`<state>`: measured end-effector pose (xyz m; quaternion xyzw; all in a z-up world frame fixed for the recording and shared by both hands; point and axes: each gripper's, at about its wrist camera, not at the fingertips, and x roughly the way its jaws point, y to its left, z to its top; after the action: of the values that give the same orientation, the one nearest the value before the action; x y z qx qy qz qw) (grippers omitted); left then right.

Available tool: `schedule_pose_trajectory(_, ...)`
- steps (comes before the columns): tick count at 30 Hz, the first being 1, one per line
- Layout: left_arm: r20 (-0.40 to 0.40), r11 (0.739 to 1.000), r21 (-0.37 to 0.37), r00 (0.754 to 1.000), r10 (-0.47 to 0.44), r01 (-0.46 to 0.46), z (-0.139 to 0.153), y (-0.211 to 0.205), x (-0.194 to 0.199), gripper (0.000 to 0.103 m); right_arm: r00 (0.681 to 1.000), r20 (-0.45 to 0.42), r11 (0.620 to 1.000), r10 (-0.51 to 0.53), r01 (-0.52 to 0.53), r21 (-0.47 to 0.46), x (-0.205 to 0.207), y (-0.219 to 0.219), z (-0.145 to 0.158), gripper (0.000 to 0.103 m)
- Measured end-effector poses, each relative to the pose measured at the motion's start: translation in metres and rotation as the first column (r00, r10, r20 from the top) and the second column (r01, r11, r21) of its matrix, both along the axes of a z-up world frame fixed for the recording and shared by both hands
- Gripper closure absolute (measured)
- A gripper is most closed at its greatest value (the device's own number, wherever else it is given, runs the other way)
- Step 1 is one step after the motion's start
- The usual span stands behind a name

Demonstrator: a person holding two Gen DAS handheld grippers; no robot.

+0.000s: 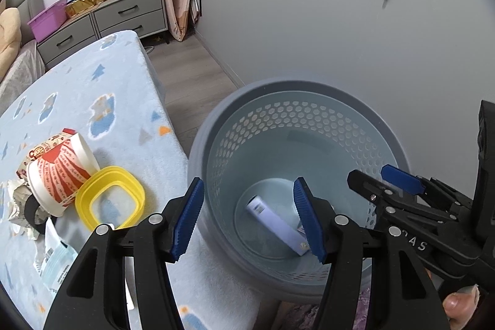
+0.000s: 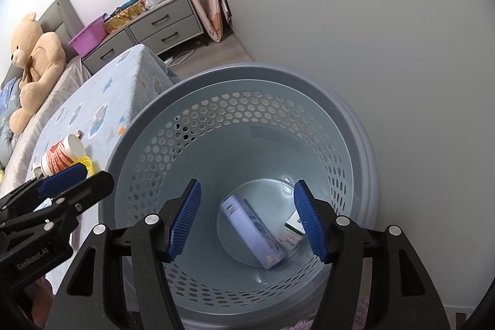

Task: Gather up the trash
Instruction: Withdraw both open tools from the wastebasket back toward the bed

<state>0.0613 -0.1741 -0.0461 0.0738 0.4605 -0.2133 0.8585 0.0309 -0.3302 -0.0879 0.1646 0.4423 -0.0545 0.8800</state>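
Both of your grippers hang over the grey-blue waste basket [image 2: 148,144] — it stands on the floor between the bed [image 1: 92,101] and the white wall. Your left gripper [image 1: 247,218] has its blue fingers [image 1: 187,221] spread apart with nothing between them. Your right gripper [image 2: 246,220] is spread the same way, and nothing is pinched there either. Down at the bottom of the basket lie a pale purple box [image 2: 250,231] and a small green and white carton [image 2: 292,231], touching each other. More trash waits on the bed's blue blanket — a red and white paper cup [image 1: 58,172] on its side, a yellow lid ring [image 1: 109,201] touching it, and some crumpled paper [image 1: 18,206].
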Motion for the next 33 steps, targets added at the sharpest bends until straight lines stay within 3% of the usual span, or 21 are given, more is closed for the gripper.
schedule_pose_trajectory(14,0.034,0.998,-0.034,0.998,0.05,-0.049,0.015,0.036,-0.016,0.042,0.999,0.033,0.999,0.034,-0.033,-0.038,-0.012,0.033,0.022,0.036)
schedule_pose_trajectory(33,0.064,0.973,-0.052,0.972,0.228,-0.225,0.021,0.137,-0.027,0.039,0.987,0.067,0.988,0.145,-0.141,-0.066,-0.016,0.104,0.036,0.021)
